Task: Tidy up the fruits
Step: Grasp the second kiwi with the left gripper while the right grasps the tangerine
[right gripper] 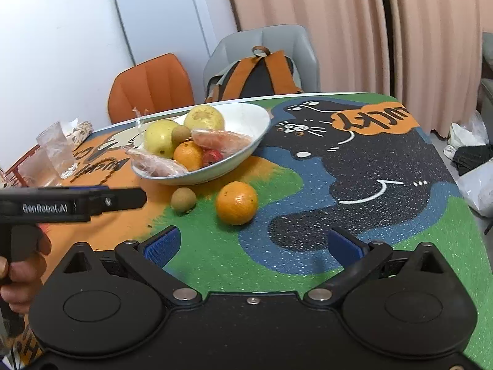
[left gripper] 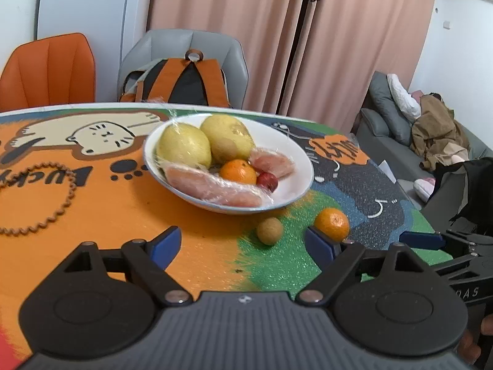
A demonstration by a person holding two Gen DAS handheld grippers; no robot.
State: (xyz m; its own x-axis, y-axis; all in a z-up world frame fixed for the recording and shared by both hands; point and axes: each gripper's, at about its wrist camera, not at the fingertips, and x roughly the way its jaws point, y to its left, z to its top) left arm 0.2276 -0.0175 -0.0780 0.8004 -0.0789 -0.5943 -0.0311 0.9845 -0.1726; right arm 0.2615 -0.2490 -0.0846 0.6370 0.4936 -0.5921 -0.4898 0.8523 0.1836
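Observation:
A white bowl point(left gripper: 295, 151) point(right gripper: 255, 117) on the table holds two yellow-green pears, an orange, a small red fruit, a brown kiwi and plastic-wrapped pink pieces. On the mat in front of it lie a loose orange point(left gripper: 332, 224) point(right gripper: 236, 203) and a small brown kiwi point(left gripper: 270, 231) point(right gripper: 183, 199). My left gripper point(left gripper: 243, 245) is open and empty, just short of the kiwi and orange. My right gripper point(right gripper: 262, 245) is open and empty, a little short of the loose orange. The right gripper also shows at the right edge of the left wrist view point(left gripper: 422, 240).
The table carries a colourful cat-print mat point(right gripper: 354, 185). A beaded loop point(left gripper: 40, 197) lies at left. Clear glasses point(right gripper: 57, 149) stand at far left. An orange chair point(left gripper: 49, 71) and a grey chair with a backpack point(left gripper: 181, 83) stand behind. A sofa point(left gripper: 400, 129) is at right.

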